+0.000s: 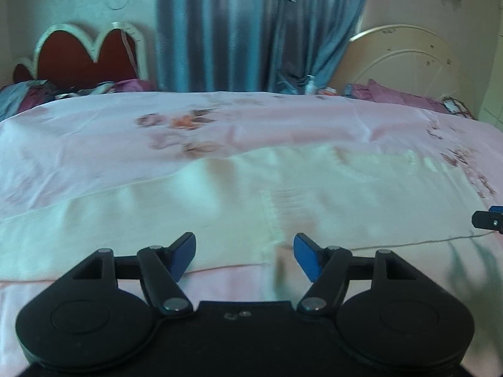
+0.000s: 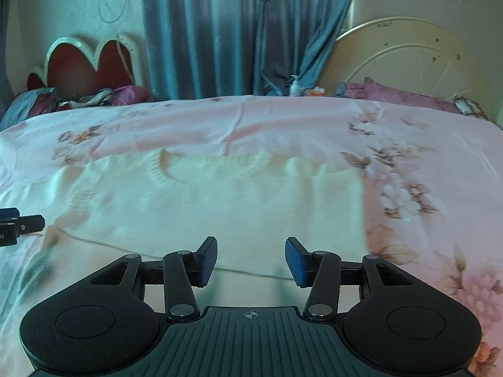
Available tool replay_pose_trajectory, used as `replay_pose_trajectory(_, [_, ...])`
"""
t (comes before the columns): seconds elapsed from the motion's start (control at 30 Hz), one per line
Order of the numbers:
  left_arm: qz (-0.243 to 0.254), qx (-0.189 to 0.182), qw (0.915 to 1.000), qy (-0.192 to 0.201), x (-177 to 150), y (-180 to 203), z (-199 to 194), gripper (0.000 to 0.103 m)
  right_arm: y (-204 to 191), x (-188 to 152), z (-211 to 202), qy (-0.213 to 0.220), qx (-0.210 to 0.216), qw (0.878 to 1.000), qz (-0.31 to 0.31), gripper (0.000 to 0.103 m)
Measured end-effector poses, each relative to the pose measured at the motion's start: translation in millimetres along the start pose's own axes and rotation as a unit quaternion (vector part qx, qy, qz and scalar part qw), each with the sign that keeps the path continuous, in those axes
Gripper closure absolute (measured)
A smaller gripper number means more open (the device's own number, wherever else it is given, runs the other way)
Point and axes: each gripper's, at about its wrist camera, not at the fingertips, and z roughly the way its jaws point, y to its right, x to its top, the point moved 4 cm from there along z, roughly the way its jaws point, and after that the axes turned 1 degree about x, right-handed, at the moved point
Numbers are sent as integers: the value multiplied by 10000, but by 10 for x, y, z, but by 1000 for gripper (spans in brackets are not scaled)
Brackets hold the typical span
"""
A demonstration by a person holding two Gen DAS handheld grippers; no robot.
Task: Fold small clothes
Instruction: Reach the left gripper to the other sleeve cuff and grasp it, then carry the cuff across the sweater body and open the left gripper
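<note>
A cream knitted sweater (image 1: 220,194) lies flat on the pink floral bedspread (image 1: 94,132), its ribbed neckline (image 2: 207,166) at the far side. My left gripper (image 1: 243,251) hovers open over the sweater's near hem, with nothing between its blue pads. My right gripper (image 2: 251,254) is open too, above the near hem further right, and holds nothing. Each gripper's black tip shows at the edge of the other's view: the right one's finger (image 1: 487,220) and the left one's finger (image 2: 22,223). Both views are blurred.
A red heart-shaped headboard (image 1: 88,53) stands at the back left and a cream round one (image 2: 408,59) at the back right. Blue curtains (image 1: 251,28) hang between them. Purple pillows (image 2: 402,95) and a small bottle (image 2: 295,86) sit along the bed's far edge.
</note>
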Motion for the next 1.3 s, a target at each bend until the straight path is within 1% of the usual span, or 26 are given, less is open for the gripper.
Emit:
replay_pose_trajectory(0.23, [-389,533,9978,-85,-212,-748,-159,36,-461,28,137,-37,270,9994,-196,55])
replay_pose_trajectory(0.33, [-673,872,9939,-110,-304,-1190,-226,36,-652,54,186,-37,384,9988,-294,55])
replay_pose_trajectory(0.4, [-1017,1098,9887,-112,-373,-1528,-277,39,-757,66,220,-36,420,9985,-357,55])
replay_pose_trajectory(0.5, [-1729,1252,9769,-66,-466,-2006,-338,43,-884,83,276,-50,478,9979,-431,55])
replay_pose_trajectory(0.57, [-2269,1290,9653,51,-528,-2328,-368,44,-940,98,300,-48,484,9978,-460,55])
replay_pose_trajectory(0.63, [-2761,1213,9534,97,-583,-2568,-361,50,-973,124,324,-36,491,9977,-472,55])
replay_pose_trajectory(0.73, [-3226,1050,9402,314,-604,-2770,-330,54,-972,163,367,-29,447,9978,-479,55])
replay_pose_trajectory(0.8, [-3426,980,9333,444,-594,-2855,-294,56,-950,187,402,-33,388,9981,-475,55])
replay_pose_trajectory(0.87, [-3652,916,9245,588,-601,-2925,-260,59,-908,196,434,-71,361,9984,-425,55])
replay_pose_trajectory(0.93, [-3898,885,9139,710,-618,-3013,-232,67,-856,193,449,-86,324,9987,-371,55])
replay_pose_trajectory(0.97, [-4004,904,9090,726,-626,-3060,-219,79,-829,190,462,-104,309,9989,-347,55])
replay_pose_trajectory(1.0, [-4091,924,9049,720,-636,-3108,-209,92,-800,185,462,-116,301,9990,-320,55])
replay_pose_trajectory(1.03, [-4138,947,9029,682,-641,-3146,-190,99,-769,181,463,-125,294,9991,-288,55])
replay_pose_trajectory(1.1, [-4175,923,9013,695,-612,-3193,-193,99,-716,173,451,-122,290,9992,-247,55])
replay_pose_trajectory(1.13, [-4090,926,9047,748,-560,-3170,-208,99,-690,171,440,-108,289,9993,-225,55])
replay_pose_trajectory(1.17, [-3987,910,9091,790,-500,-3123,-225,99,-662,172,430,-90,289,9994,-190,55])
replay_pose_trajectory(1.23, [-3760,758,9192,894,-338,-2962,-245,99,-610,170,410,-68,285,9995,-127,55])
replay_pose_trajectory(1.3, [-3466,580,9315,942,-172,-2727,-249,99,-547,170,390,-39,275,9996,-65,55])
